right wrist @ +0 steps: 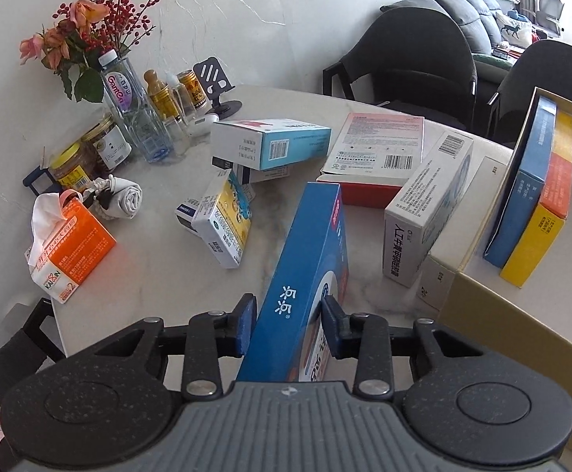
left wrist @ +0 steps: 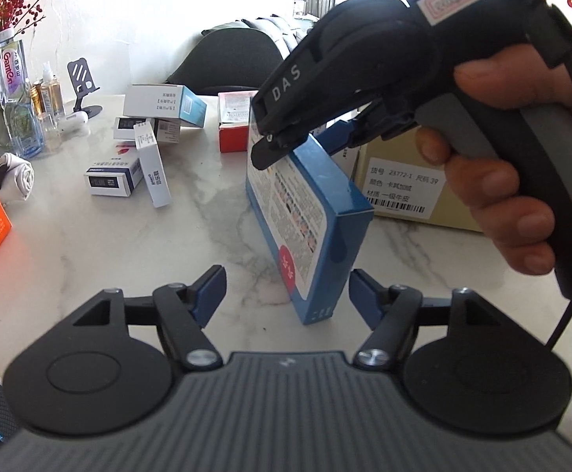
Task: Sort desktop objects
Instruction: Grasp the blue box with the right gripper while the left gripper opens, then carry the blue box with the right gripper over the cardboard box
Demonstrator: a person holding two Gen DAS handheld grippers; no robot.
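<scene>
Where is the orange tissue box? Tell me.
The orange tissue box sits at the table's left edge in the right wrist view, just in front of a rolled grey cloth and the jars.

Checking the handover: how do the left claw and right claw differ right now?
The left claw is open with nothing between its pads; the right claw is shut on the blue box. The left claw sits low near the box's bottom corner; the right claw grips its upper edge. Both have blue pads.
</scene>
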